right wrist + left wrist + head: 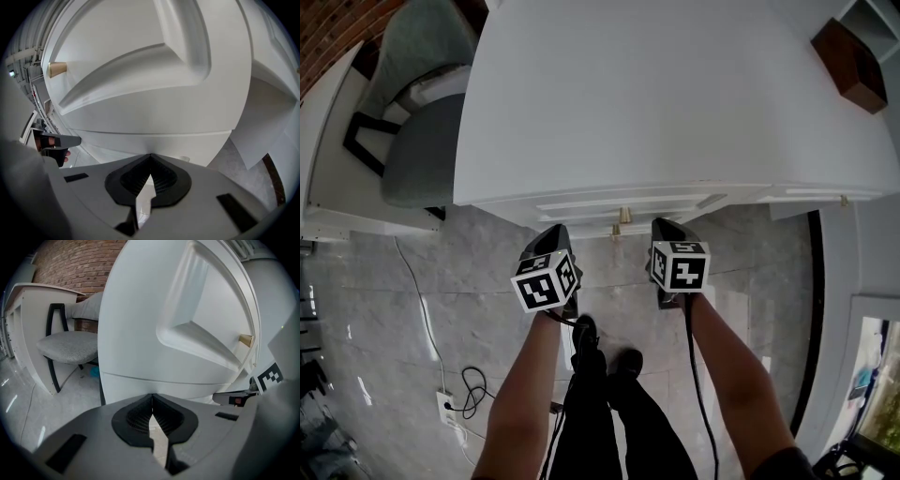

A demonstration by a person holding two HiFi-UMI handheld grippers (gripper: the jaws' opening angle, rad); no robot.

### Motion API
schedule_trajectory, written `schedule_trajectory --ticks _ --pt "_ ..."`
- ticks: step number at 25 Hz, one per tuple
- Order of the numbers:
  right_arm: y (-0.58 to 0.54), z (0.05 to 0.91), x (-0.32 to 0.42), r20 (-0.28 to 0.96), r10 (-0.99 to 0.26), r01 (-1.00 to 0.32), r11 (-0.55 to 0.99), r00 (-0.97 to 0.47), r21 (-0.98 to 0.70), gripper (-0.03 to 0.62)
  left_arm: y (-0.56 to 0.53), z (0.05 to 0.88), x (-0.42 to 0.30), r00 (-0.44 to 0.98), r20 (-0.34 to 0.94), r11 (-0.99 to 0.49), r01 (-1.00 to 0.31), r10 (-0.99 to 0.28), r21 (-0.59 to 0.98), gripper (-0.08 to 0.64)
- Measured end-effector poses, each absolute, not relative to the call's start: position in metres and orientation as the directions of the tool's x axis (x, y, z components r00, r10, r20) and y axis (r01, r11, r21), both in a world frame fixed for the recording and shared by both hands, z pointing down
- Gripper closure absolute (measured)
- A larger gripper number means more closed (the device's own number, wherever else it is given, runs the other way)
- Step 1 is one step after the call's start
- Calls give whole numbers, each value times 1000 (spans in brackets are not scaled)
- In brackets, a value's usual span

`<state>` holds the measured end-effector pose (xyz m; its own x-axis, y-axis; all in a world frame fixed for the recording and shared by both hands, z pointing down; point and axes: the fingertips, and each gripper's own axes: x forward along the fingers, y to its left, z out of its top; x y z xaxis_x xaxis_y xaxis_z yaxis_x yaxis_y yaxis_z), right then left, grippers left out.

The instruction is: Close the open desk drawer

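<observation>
The white desk (675, 94) fills the top of the head view. Its drawer front (619, 202) stands a little out from the desk edge and carries a small brass knob (623, 217). My left gripper (555, 232) is just left of the knob, my right gripper (664, 225) just right of it. Both are shut with nothing held, tips pointing at the drawer front. The left gripper view has the left gripper (152, 397) close under the panelled drawer front (187, 333), with the knob (245, 339) to the right. In the right gripper view the right gripper (150, 157) faces the same front (154, 89), knob (57, 70) to the left. I cannot tell whether either touches it.
A grey padded chair (422, 141) stands left of the desk, beside another white desk (328, 187). A brown box (851, 61) lies at the desk's far right corner. On the marble floor are a power strip with cable (448, 405) and the person's shoes (595, 347).
</observation>
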<state>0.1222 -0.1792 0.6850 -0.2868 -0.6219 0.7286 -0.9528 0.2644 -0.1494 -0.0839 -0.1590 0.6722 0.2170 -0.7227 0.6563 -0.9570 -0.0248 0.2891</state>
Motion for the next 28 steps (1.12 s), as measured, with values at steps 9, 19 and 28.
schedule_trajectory --ticks 9,19,28 --pt "-163 665 126 695 -655 -953 257 -296 -164 588 -134 657 -87 210 641 -38 -962 -739 270 551" --pt "-121 603 123 623 -695 -931 309 -359 -192 588 -96 602 -77 221 594 -104 -969 -773 224 551" --pt "-83 515 127 515 -750 -910 331 -414 -250 588 -64 521 -64 245 534 -159 -966 -809 203 551"
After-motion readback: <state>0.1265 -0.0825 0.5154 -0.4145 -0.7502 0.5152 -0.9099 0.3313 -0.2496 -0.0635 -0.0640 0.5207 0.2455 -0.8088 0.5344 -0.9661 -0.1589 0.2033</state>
